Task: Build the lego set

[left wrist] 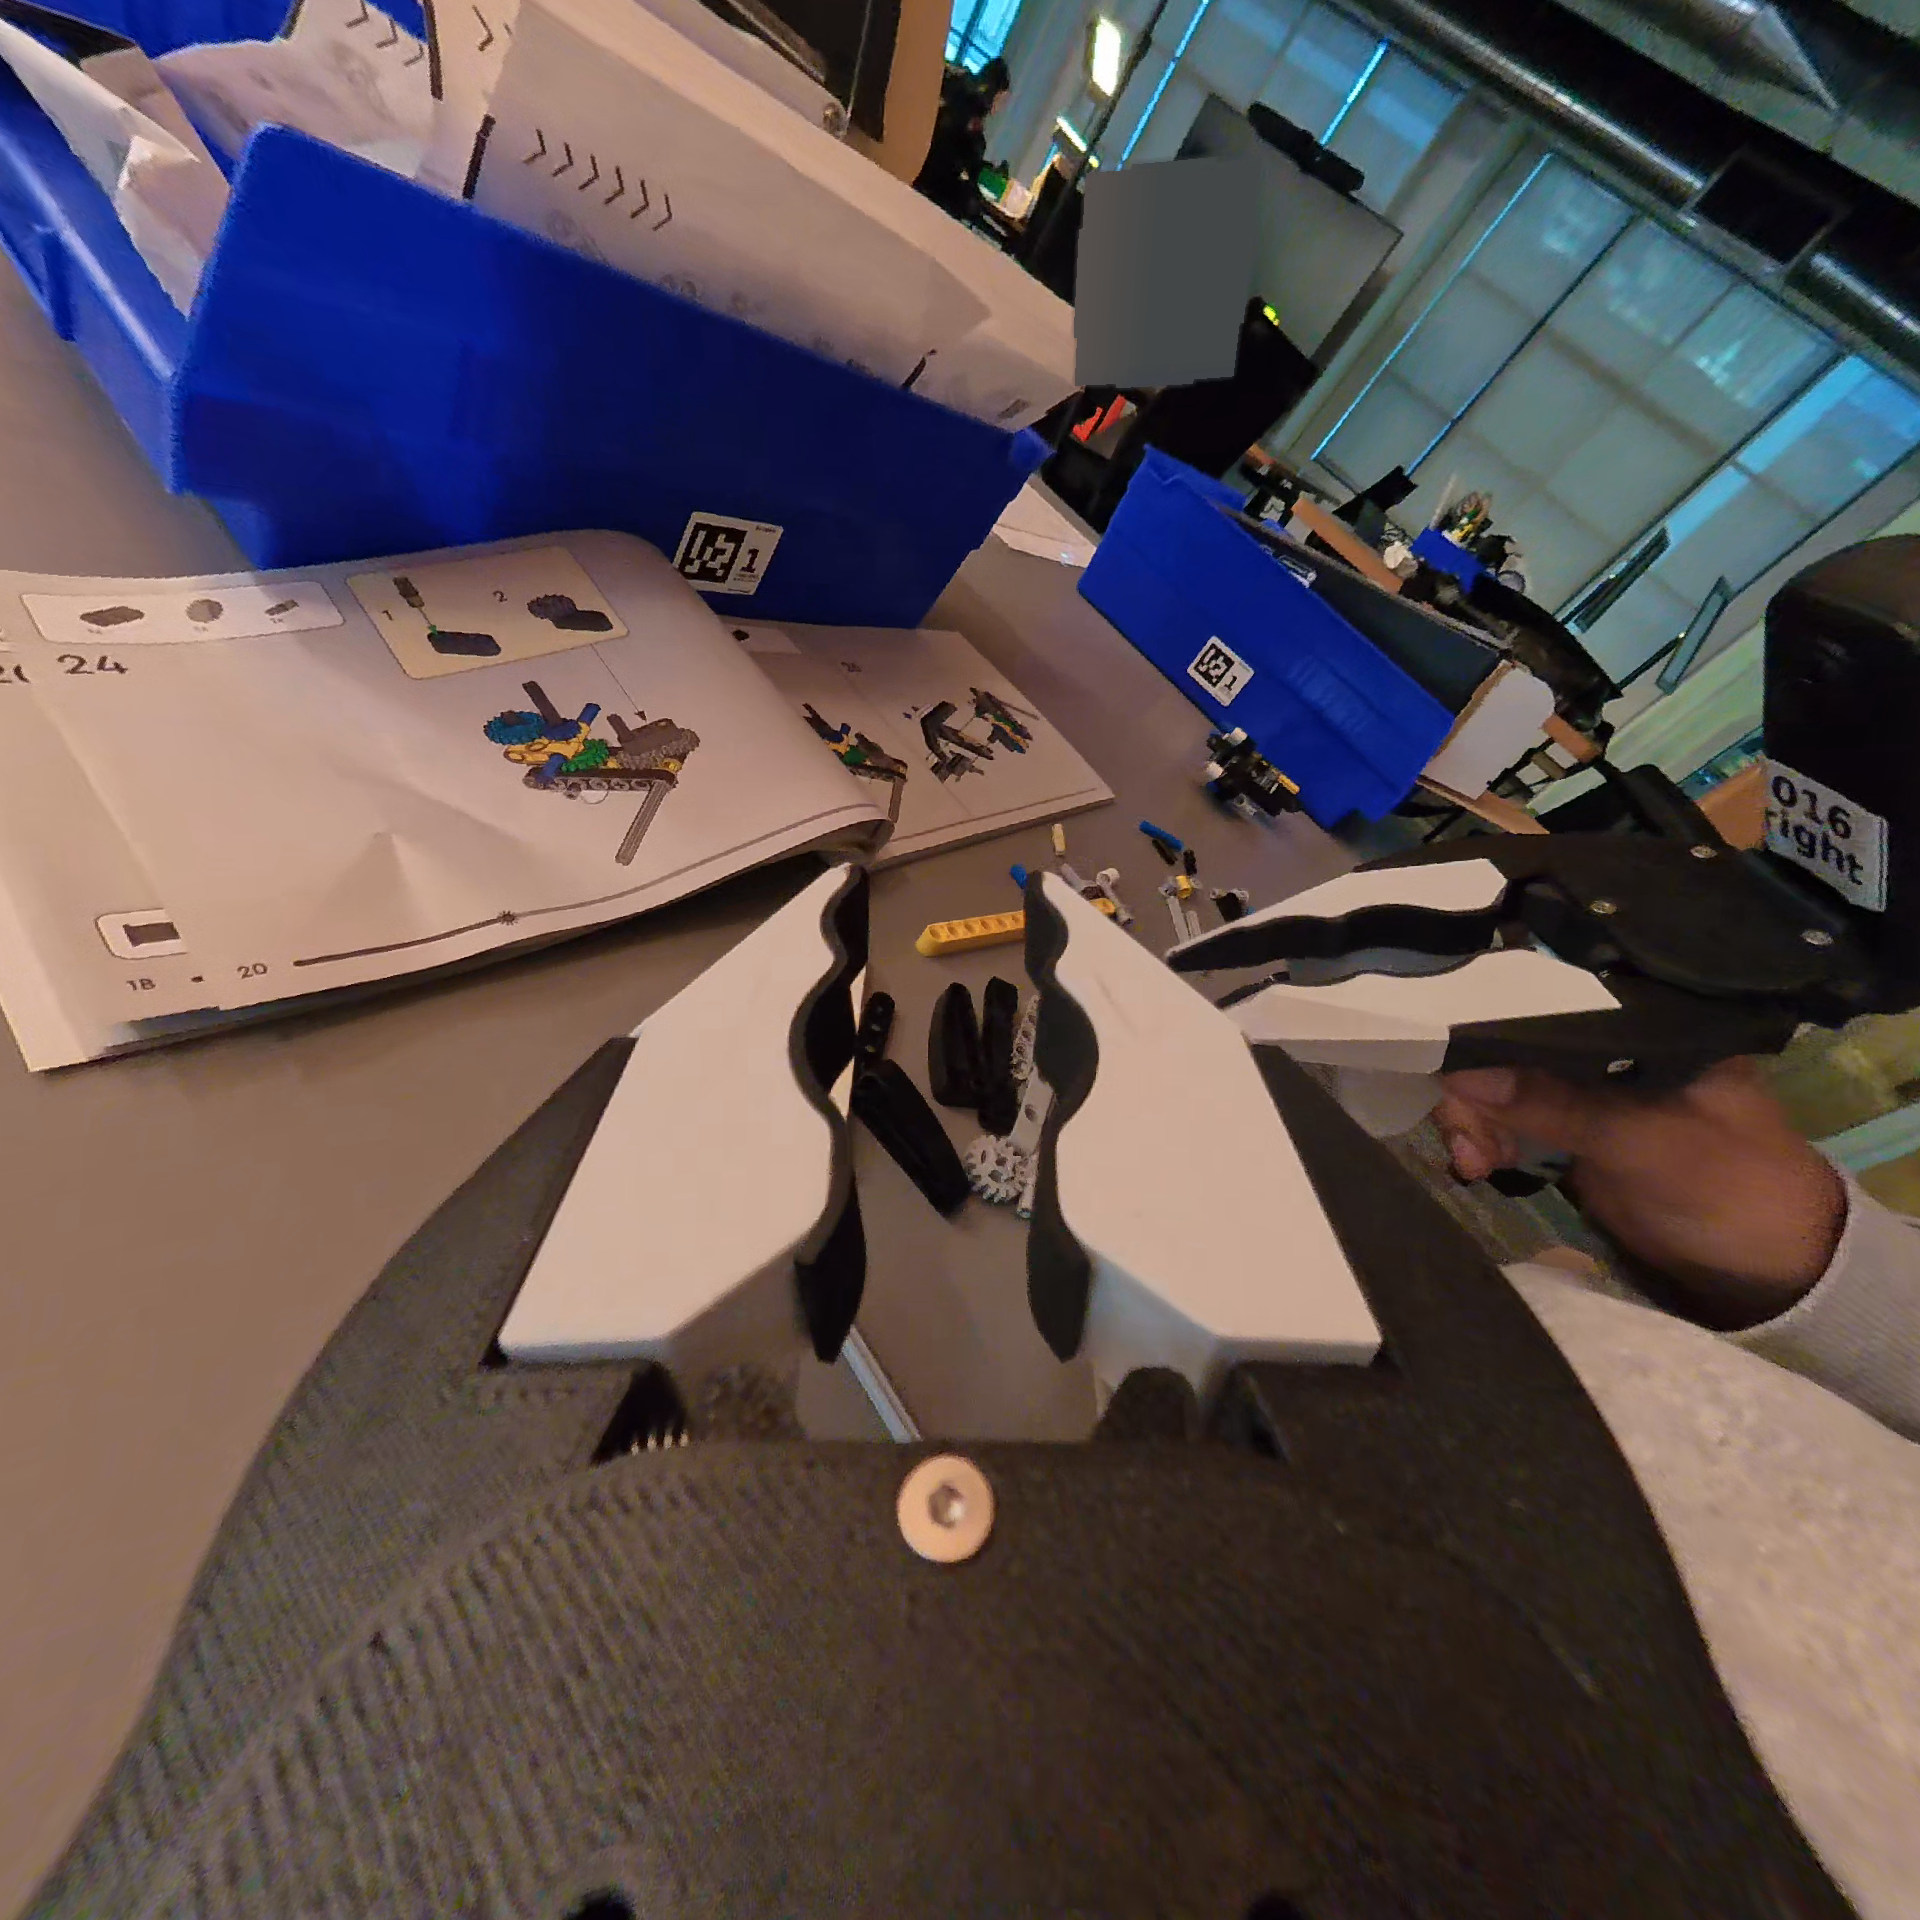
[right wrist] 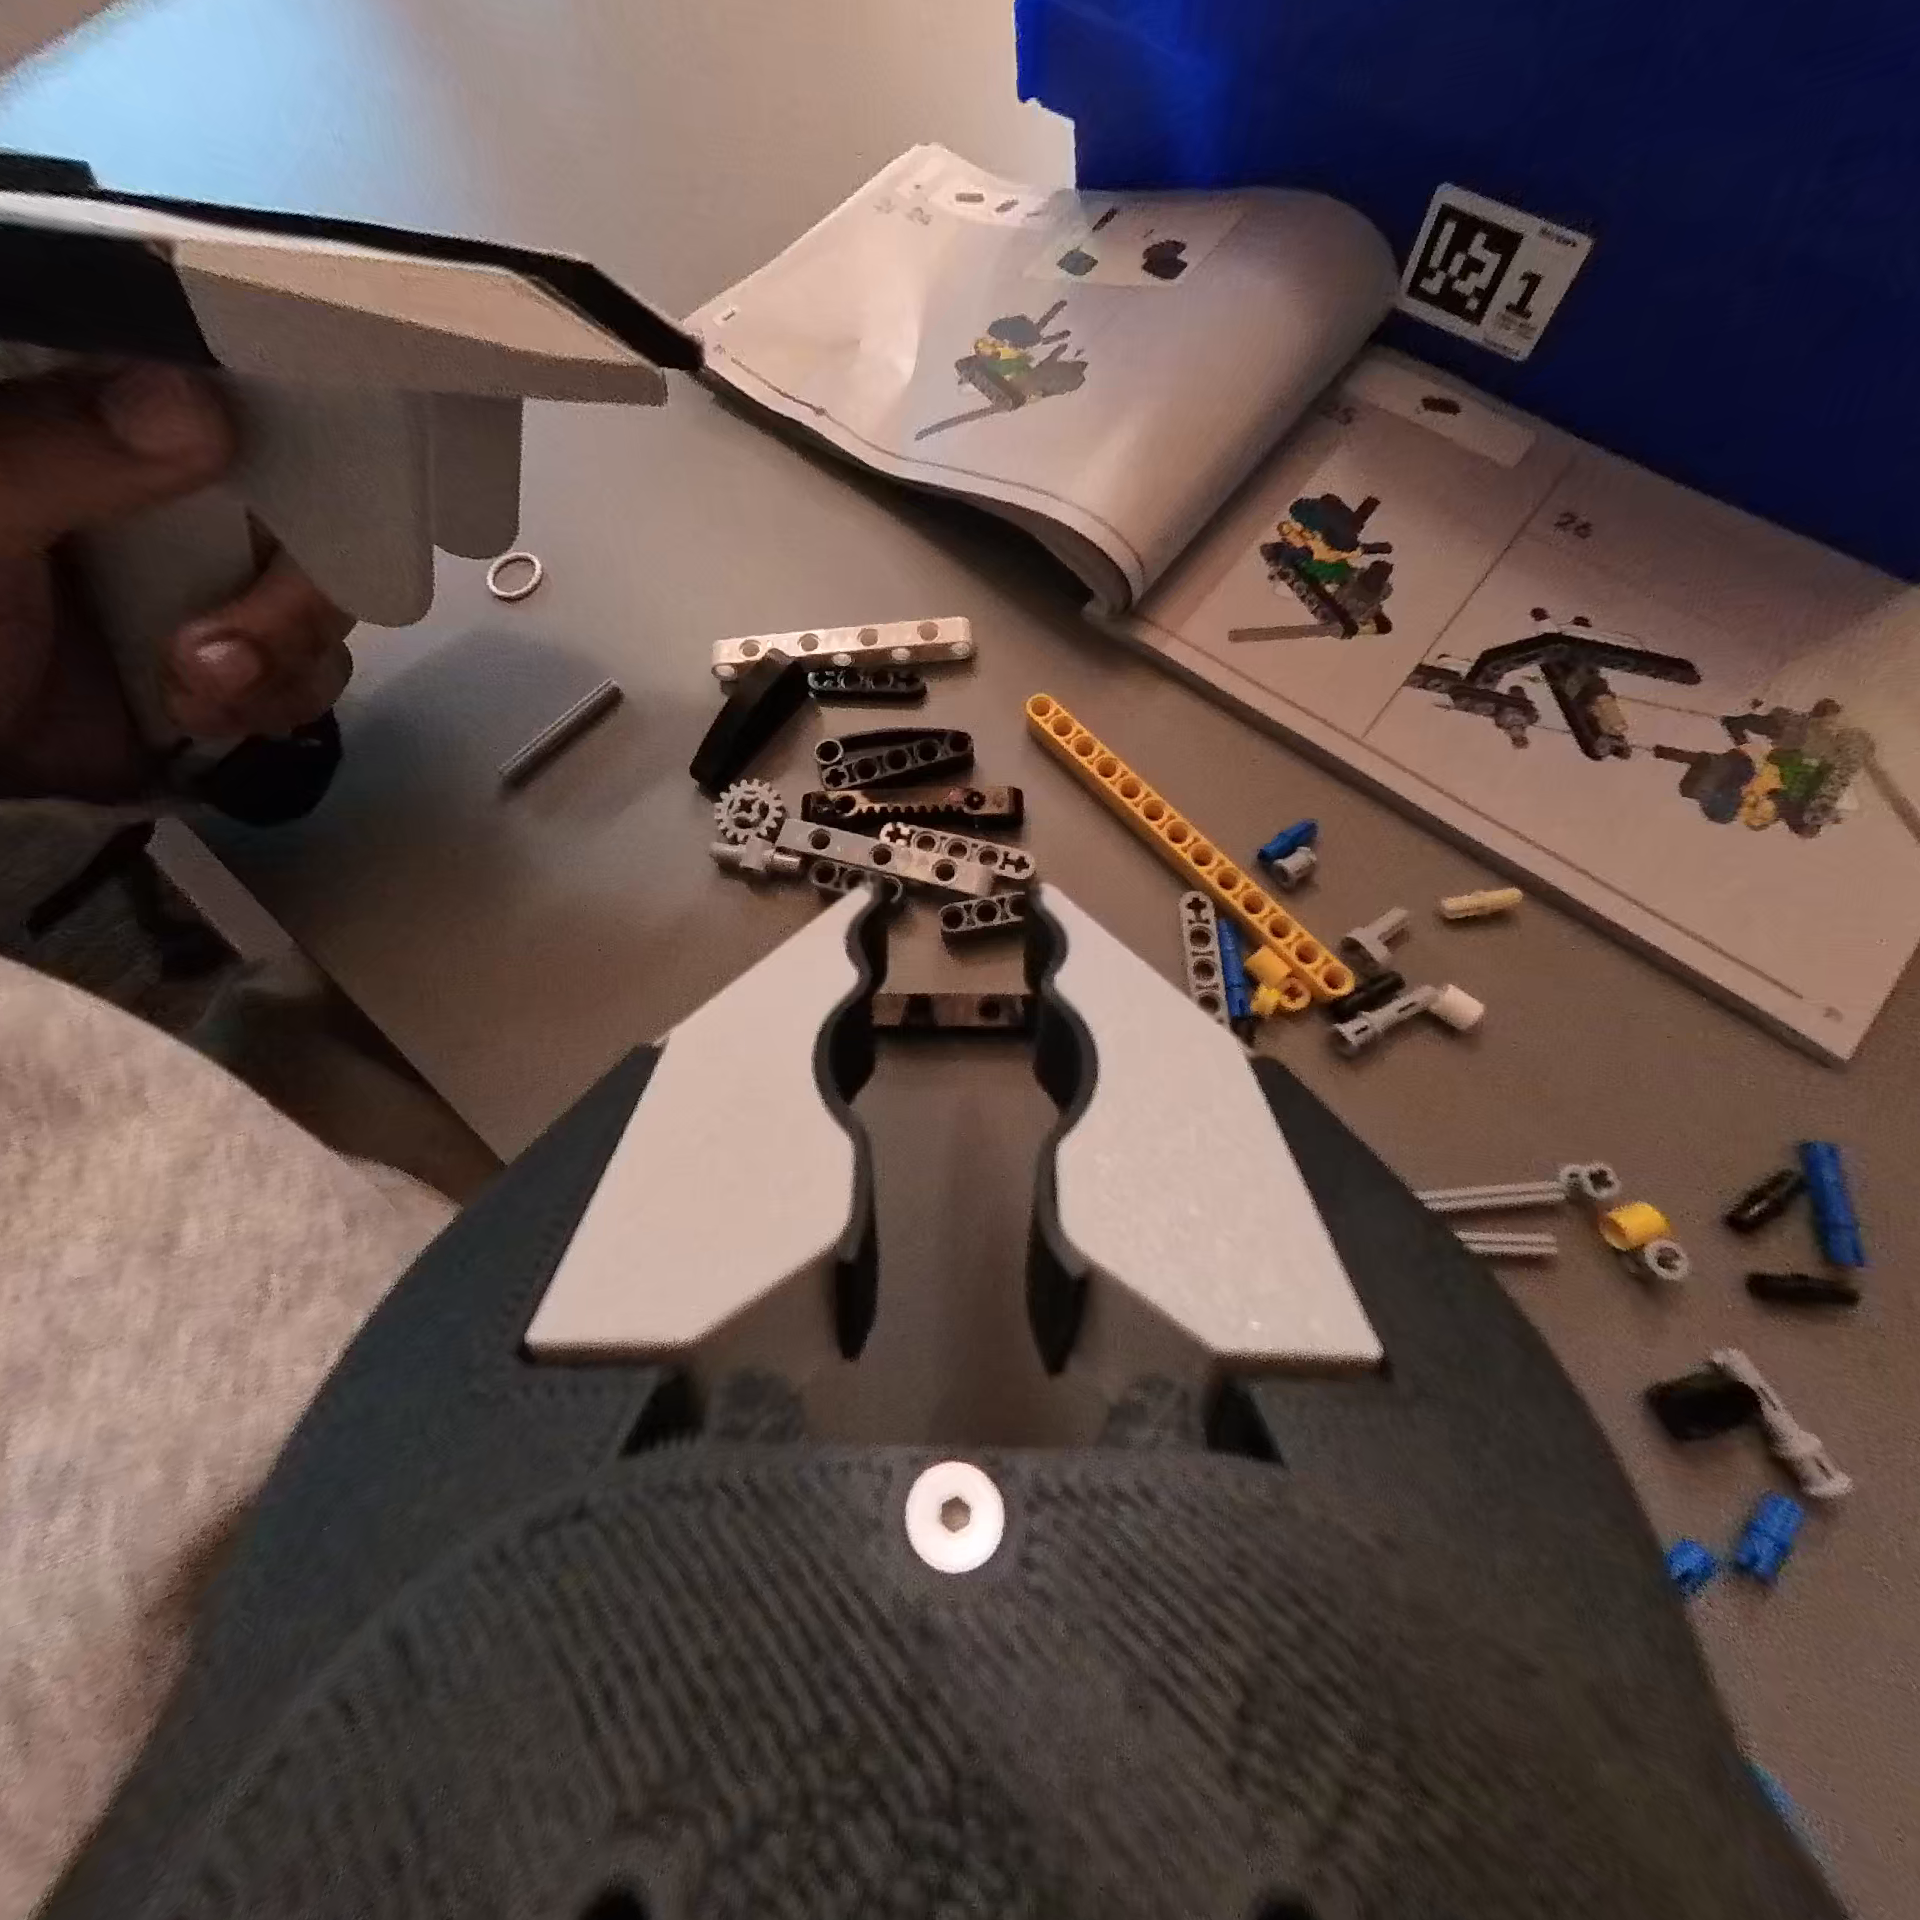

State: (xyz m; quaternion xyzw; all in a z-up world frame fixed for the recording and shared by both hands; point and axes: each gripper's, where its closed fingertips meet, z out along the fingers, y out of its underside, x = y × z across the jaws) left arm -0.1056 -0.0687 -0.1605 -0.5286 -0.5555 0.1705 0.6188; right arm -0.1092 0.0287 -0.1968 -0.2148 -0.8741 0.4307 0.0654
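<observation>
Several loose lego pieces [right wrist: 883, 800] lie on the grey counter [right wrist: 623, 499], clustered just beyond the tips of both grippers. The cluster includes a white beam [right wrist: 842, 644] with holes, short black beams, a grey gear [right wrist: 748, 812] and a light grey beam. A long yellow beam [right wrist: 1184, 842] lies diagonally just beside the cluster, with small blue, grey, black and tan pins scattered near its lower end and further toward the counter's right side. A small grey axle [right wrist: 559, 730] and a thin ring [right wrist: 515, 575] lie apart on the left.

The right gripper [right wrist: 956, 904] hangs over the near edge of the cluster. Its jaws are spread, and a short dark piece [right wrist: 951, 1010] sits in the gap between them; contact with the pads cannot be determined.

The left gripper [left wrist: 945, 883] is also spread, with black pieces and the gear visible on the counter through the gap. It grips nothing.

An open instruction booklet [left wrist: 416, 769] lies flat beyond the pieces, against a blue bin [left wrist: 582, 416] holding white paper bags. A small partly built assembly [left wrist: 1247, 774] stands near a second blue bin [left wrist: 1278, 665] further back.
</observation>
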